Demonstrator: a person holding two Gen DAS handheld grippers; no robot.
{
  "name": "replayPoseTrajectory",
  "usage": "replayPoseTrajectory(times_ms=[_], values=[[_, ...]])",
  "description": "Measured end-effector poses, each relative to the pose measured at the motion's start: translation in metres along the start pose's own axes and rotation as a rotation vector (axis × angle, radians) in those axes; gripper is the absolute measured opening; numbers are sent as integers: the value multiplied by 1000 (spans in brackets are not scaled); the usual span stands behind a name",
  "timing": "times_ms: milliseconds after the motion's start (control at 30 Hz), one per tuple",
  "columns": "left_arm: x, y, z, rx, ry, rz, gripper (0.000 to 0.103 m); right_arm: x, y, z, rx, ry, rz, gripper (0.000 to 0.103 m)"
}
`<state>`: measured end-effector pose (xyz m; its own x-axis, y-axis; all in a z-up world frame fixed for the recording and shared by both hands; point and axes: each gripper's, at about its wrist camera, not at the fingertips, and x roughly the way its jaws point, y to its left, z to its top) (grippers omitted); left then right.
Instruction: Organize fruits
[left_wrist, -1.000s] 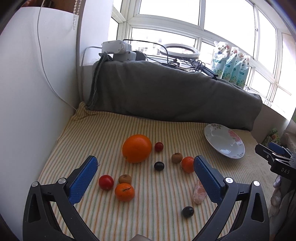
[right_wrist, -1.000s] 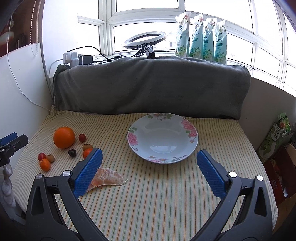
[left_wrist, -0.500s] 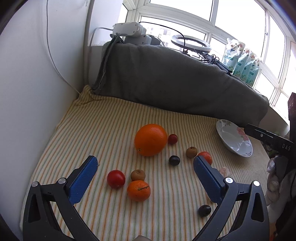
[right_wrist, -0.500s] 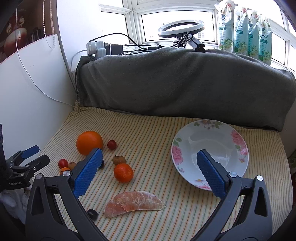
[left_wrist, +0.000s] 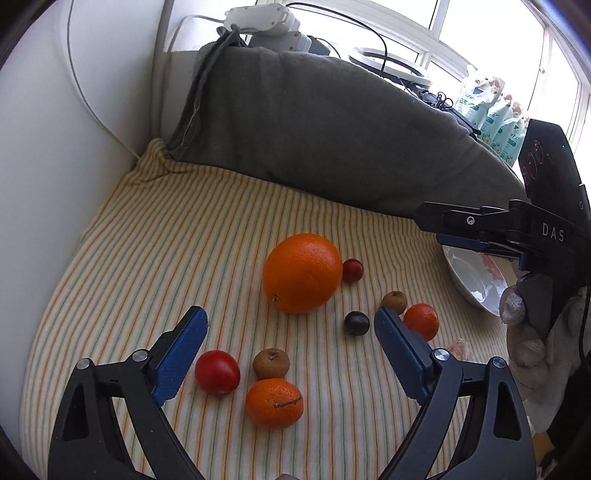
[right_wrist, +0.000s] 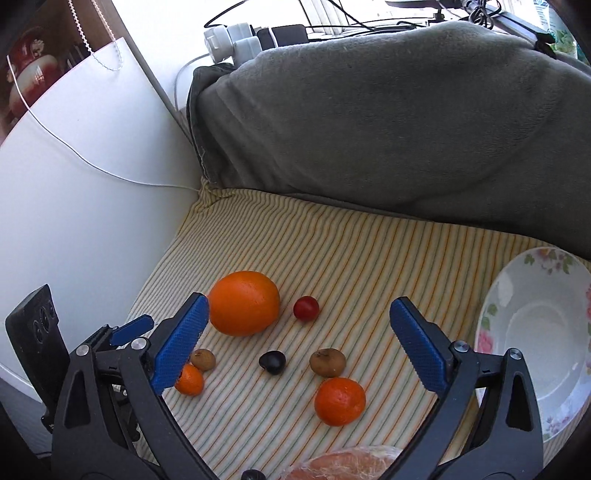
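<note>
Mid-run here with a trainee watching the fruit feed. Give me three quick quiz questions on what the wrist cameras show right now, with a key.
1. True or false: the plate already holds a fruit.
2. Multiple choice: what touches the near mandarin in the left wrist view? A) red tomato B) brown fruit C) big orange
3. Fill in: the jaws of the left gripper and the right gripper are both ____.

Key: 1 false, the plate is bare. 2 B, the brown fruit rests against its far side. 3 open, and neither holds anything.
</note>
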<state>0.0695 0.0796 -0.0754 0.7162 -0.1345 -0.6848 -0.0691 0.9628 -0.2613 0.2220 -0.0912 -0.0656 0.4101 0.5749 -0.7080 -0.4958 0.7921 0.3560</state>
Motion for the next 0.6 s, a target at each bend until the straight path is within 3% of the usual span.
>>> replayPoseTrajectory(times_ms=[233,600], values=[[20,6,4,-53,49,-51,78,39,9,11,13,95,95,87],[36,2,7,-68,80,-81,73,75,13,5,83,189,199,74]])
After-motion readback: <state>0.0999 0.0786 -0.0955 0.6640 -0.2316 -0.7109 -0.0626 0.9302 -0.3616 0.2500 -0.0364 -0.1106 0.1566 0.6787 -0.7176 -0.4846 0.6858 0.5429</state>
